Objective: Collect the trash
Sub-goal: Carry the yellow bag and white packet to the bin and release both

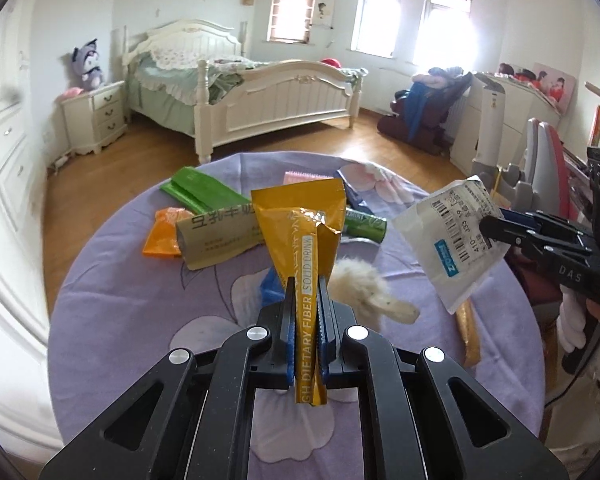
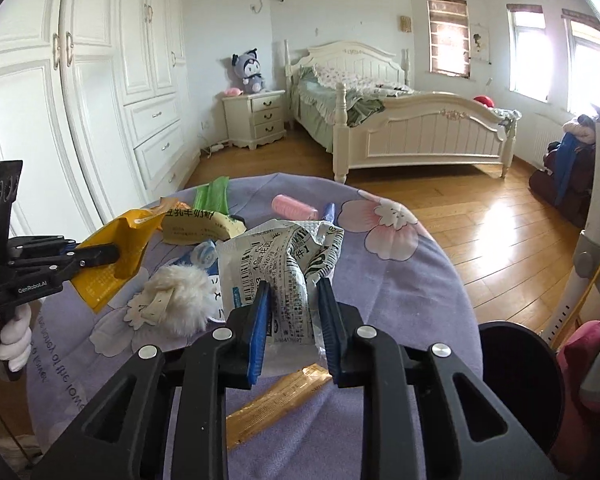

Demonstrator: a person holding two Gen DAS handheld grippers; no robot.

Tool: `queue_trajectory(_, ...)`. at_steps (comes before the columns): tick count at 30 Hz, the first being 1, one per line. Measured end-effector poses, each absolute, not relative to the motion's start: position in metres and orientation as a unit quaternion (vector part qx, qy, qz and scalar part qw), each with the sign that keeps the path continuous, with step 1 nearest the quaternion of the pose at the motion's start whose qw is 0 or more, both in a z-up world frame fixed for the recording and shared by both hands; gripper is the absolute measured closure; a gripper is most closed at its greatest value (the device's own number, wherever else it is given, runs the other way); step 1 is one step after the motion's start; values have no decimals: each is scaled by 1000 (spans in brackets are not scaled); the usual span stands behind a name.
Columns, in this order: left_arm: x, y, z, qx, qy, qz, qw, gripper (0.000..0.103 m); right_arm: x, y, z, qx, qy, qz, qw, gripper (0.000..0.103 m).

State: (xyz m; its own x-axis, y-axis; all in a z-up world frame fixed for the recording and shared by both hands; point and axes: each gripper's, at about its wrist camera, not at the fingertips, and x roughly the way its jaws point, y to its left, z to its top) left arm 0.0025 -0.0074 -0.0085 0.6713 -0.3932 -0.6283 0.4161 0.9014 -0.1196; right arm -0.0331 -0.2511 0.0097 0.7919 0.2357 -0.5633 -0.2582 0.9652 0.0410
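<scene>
Left tool (image 1: 305, 280) pinching yellow sachet (image 1: 304, 224), right tool (image 2: 294, 286) pinching white mailer (image 2: 288, 256); several wrappers left on desk (image 1: 140, 288).

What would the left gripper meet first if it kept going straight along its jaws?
Probably the beige snack wrapper on the purple tablecloth. The left gripper, shut on the yellow drink sachet, points over the table's middle; height above the table is unclear, so it may pass over.

A torn yellow sachet (image 1: 300, 240) and a crumpled white barcoded packet (image 2: 284, 264) hang lifted above wrappers strewn mid-table.
</scene>
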Motion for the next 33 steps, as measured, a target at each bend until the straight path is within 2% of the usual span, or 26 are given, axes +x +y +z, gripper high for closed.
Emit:
queue_trajectory(7,7,-52,7,-20,328,-253,910,94,-55,-285,26,1,232,46,972,79)
queue_trajectory(15,14,-142,11,-51,331,-332,882,94,-74,-340,24,0,198,-78,977,79)
queue_trajectory(33,18,-307,-24,-12,367,-425,827,94,-93,-427,-33,-6,249,-212,945,79)
